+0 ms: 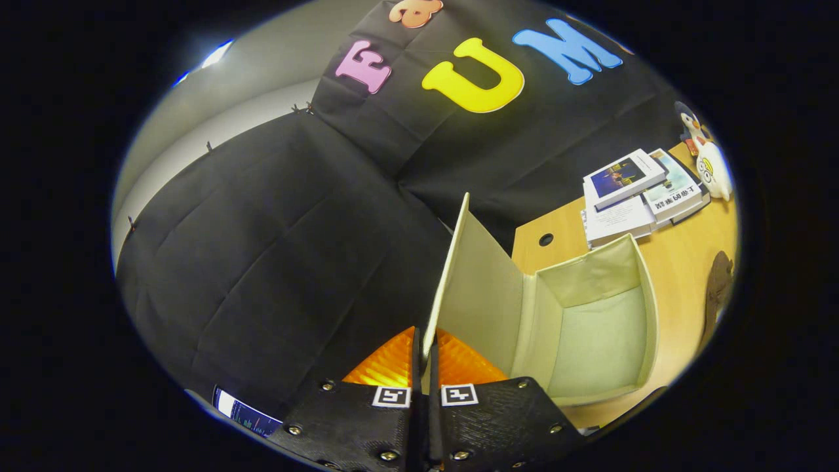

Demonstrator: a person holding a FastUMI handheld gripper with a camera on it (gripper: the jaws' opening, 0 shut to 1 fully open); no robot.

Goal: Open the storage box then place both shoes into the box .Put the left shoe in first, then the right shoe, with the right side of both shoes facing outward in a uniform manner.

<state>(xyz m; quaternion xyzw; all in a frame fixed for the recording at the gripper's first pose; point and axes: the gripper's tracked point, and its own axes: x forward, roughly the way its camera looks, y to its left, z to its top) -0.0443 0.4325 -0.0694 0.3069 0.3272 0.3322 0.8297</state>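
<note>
On the wooden table point(682, 262), the pale fabric storage box point(596, 328) stands open, its interior bare; its lid point(475, 288) is raised upright, its edge pinched between the closed fingers of the gripper point(425, 367).

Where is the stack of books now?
In the gripper view, the stack of books lies on the wooden table, just beyond the open beige fabric storage box, beside a penguin toy. The claw pinches the box's lid.
</note>
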